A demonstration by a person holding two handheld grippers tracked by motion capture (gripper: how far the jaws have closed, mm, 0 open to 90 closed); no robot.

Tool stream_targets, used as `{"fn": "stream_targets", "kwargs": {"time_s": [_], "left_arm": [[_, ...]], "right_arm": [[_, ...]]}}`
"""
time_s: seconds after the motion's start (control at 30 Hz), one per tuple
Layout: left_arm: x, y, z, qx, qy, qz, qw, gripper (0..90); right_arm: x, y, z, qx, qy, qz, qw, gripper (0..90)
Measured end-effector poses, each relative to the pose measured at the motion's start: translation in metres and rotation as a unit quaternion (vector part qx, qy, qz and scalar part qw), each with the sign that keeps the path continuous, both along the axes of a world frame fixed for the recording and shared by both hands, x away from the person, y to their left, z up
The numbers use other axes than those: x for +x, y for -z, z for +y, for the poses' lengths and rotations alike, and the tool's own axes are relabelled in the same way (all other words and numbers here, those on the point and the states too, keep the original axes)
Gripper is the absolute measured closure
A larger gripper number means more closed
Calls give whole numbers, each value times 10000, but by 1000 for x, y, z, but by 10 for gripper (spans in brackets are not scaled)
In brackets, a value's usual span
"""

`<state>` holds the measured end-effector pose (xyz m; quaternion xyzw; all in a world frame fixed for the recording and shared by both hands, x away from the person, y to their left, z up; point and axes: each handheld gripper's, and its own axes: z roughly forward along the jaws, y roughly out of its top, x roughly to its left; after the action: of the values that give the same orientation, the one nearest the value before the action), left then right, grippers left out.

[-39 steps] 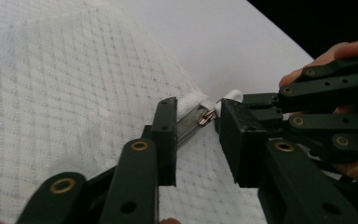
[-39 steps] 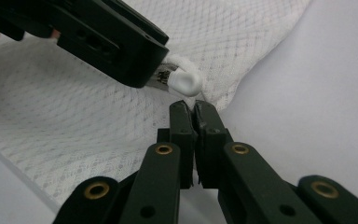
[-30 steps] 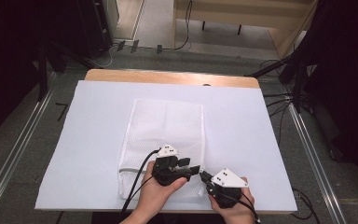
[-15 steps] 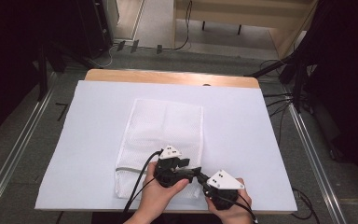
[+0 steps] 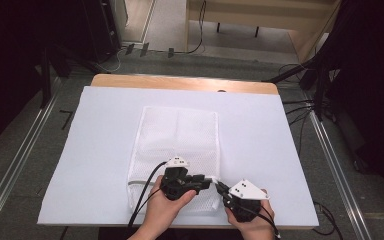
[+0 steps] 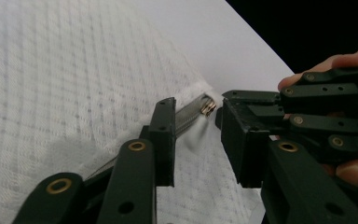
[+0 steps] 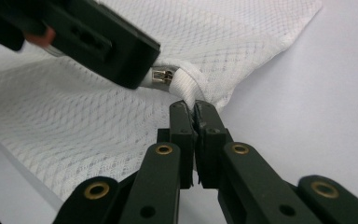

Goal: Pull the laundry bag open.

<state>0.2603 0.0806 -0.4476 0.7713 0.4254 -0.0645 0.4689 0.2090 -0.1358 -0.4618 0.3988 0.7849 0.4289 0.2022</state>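
Mesh bag on table, corner pinched by right claw, left claw closing at zipper pull

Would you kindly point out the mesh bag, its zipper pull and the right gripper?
mesh bag [image 5: 177, 132], high view, flat middle of the netting.
zipper pull [image 7: 162, 75], right gripper view, metal body.
right gripper [image 7: 196, 109], right gripper view, between its fingertips.

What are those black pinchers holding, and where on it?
The right gripper pinches the white mesh bag at its corner, beside the metal zipper pull. The left gripper has just been closing around that pull, but its pads are not pressing it yet.
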Motion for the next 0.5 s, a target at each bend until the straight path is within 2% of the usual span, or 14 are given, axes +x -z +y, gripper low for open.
{"fn": "stream_targets", "kwargs": {"time_s": [0.4, 0.5], "left_arm": [[-2, 2, -2, -46, 325, -44, 9995, 796], [0, 2, 1, -94, 412, -45, 9991, 844]], "right_arm": [[-2, -2, 0, 12, 2, -58, 10000, 887], [-2, -3, -1, 132, -4, -41, 9999, 887]]}}
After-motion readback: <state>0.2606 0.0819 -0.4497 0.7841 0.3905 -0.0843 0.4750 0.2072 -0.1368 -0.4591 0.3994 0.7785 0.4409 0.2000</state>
